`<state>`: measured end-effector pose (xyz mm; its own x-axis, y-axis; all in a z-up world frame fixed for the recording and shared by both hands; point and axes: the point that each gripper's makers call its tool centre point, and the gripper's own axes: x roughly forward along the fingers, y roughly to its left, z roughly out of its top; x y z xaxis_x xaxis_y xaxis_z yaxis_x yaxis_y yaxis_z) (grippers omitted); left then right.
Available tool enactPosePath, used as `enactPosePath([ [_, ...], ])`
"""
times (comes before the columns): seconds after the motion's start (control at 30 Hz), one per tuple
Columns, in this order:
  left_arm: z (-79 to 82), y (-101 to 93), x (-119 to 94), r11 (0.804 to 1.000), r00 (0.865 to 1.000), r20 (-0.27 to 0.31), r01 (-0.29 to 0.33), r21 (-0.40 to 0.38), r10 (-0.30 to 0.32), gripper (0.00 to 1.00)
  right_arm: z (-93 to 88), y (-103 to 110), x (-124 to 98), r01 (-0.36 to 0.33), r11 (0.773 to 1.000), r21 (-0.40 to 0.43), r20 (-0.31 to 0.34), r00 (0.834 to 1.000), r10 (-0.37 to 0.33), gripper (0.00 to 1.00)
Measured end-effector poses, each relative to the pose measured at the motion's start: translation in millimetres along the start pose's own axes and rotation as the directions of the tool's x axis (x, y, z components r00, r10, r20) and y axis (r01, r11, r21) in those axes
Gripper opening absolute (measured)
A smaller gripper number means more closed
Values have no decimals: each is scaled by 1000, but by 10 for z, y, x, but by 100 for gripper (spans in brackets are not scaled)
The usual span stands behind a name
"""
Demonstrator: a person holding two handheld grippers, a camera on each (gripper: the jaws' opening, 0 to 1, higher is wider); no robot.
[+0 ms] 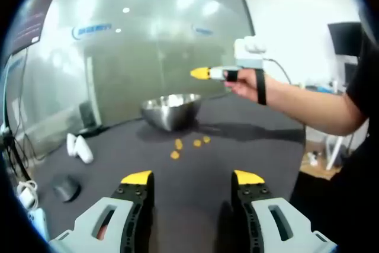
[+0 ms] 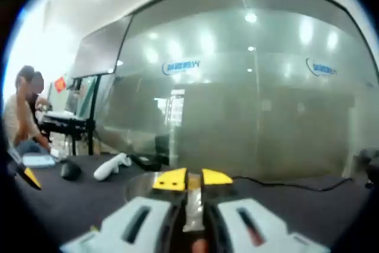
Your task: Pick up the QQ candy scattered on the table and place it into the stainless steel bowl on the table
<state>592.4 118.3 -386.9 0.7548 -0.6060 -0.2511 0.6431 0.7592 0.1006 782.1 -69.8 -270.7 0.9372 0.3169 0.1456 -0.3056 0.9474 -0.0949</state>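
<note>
The wide-open left gripper (image 1: 192, 178) faces small orange-yellow QQ candies (image 1: 188, 144) dead ahead, before the round stainless steel bowl (image 1: 171, 109). The right gripper (image 2: 192, 179), above the bowl, is pinched, possibly holding candy.

The stainless steel bowl (image 2: 142, 183) sits mostly hidden behind the right gripper (image 2: 192, 179) (a candy between its fingers is uncertain).

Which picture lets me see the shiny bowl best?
The left gripper view. There the stainless steel bowl sits whole on the dark table, with yellow QQ candy in front of it. In the right gripper view, only a dim bit of its rim peeks out behind the right gripper.
</note>
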Motion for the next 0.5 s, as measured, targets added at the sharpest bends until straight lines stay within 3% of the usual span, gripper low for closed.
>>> enactPosePath([
  [0.13,-7,27,-17,1000,1000,2,-15,-12,15,54,-47,70,172,-34,999,-9,-28,999,33,9],
  [0.17,-10,21,-19,1000,1000,2,-13,-13,14,54,-95,127,196,-71,997,41,-50,996,73,11],
  [0.23,-16,3,-22,1000,1000,0,-8,-9,8,54,-55,169,224,-110,987,121,-14,993,113,19],
  [0.27,-18,-2,-24,1000,1000,0,-6,-8,6,54,-64,139,222,-104,988,112,-22,994,107,23],
  [0.5,-50,37,-44,1000,1000,-6,-18,-15,17,54,-109,92,164,-84,994,76,-46,995,87,17],
])
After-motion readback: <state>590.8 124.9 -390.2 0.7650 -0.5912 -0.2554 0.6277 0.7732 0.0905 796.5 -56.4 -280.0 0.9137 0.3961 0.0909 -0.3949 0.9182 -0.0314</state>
